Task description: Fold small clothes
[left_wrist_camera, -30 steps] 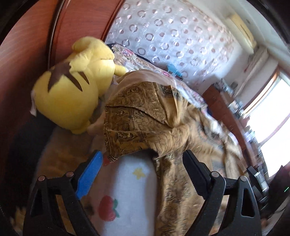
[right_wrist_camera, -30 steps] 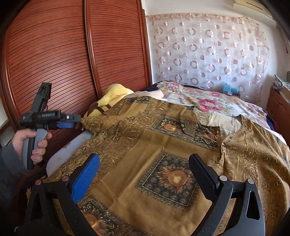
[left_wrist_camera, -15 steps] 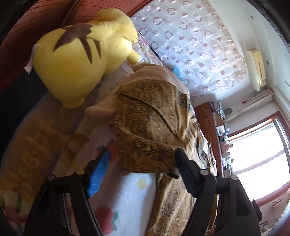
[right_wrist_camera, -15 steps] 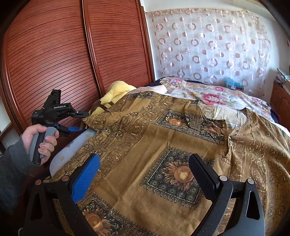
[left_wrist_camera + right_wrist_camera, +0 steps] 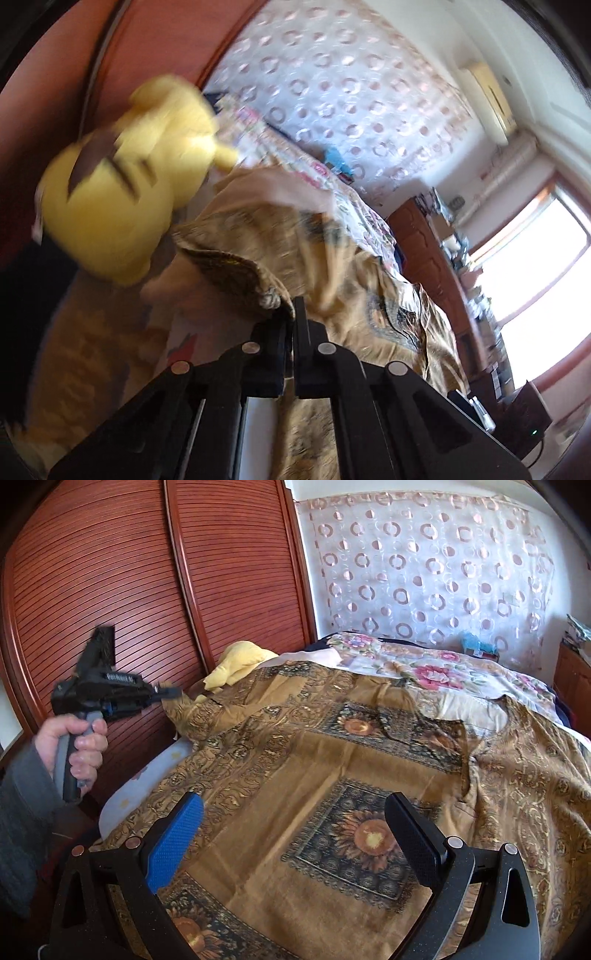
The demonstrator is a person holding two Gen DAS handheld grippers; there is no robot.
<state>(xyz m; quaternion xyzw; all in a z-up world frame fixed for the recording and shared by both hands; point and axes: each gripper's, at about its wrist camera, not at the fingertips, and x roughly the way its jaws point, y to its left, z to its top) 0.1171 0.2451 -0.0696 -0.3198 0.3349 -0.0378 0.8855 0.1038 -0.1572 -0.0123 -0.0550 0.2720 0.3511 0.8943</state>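
A brown-gold shirt (image 5: pixel 332 768) with sunflower squares lies spread across the bed. In the left wrist view my left gripper (image 5: pixel 293 314) is closing its jaws tight on the hem of the shirt's left sleeve (image 5: pixel 236 273), with the cloth pinched between the pads. The right wrist view shows the same left gripper (image 5: pixel 173 693), held by a hand in a grey sleeve, lifting that sleeve (image 5: pixel 192 716) off the bed's left side. My right gripper (image 5: pixel 294 805) hovers open over the shirt's lower front with nothing between its fingers.
A yellow plush toy (image 5: pixel 122 206) lies by the sleeve against the slatted wooden wardrobe doors (image 5: pixel 129 590). A floral bedspread (image 5: pixel 443 664) covers the far bed, and a white printed sheet (image 5: pixel 147 786) shows at the left edge. A wooden dresser (image 5: pixel 424 251) stands by the window.
The left gripper went from wide open to shut on the sleeve's hem and rose, pulling the sleeve up. The right gripper has stayed in place, open.
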